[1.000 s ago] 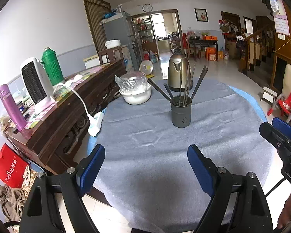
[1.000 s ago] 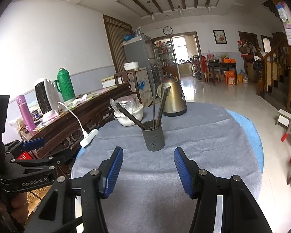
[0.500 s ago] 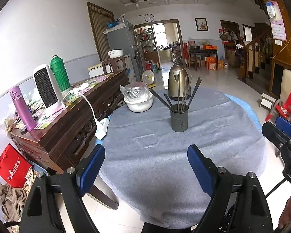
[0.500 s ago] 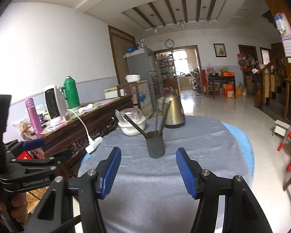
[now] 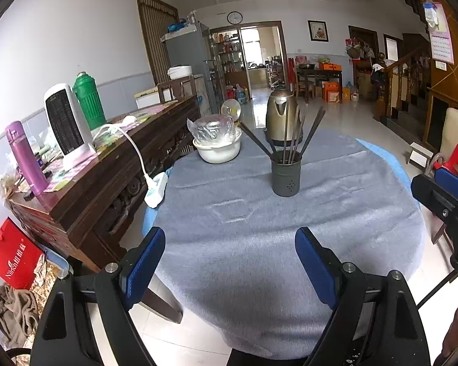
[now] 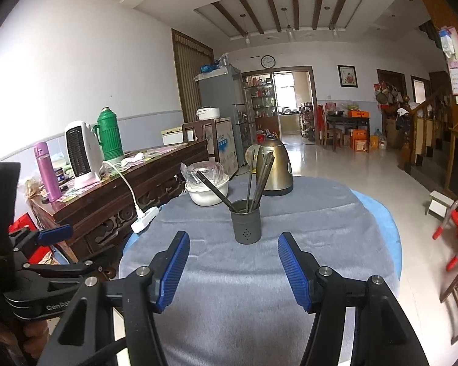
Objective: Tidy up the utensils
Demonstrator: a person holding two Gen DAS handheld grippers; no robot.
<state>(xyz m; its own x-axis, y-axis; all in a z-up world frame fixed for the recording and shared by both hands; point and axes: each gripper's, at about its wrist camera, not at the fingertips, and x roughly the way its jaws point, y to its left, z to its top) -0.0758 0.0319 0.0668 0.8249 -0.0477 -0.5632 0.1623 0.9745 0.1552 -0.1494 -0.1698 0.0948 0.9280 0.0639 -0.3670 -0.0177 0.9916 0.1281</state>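
Note:
A dark grey utensil holder (image 5: pixel 285 173) stands upright near the middle of the round table with the grey cloth (image 5: pixel 259 228); it also shows in the right wrist view (image 6: pixel 246 221). Several dark chopsticks (image 5: pixel 294 131) stick out of it, fanned apart. My left gripper (image 5: pixel 230 263) is open and empty, held back at the table's near edge. My right gripper (image 6: pixel 233 270) is open and empty, also short of the holder. The right gripper's body shows at the right edge of the left wrist view (image 5: pixel 442 198).
A white bowl with a plastic-wrapped item (image 5: pixel 218 145) and a brass kettle (image 5: pixel 282 119) stand at the far side of the table. A wooden sideboard (image 5: pixel 107 164) with a heater, flasks and a power strip runs along the left. Red chairs (image 6: pixel 456 222) stand at the right.
Both grippers have pulled back and away from the holder, so it looks smaller and farther. Both stay open and empty.

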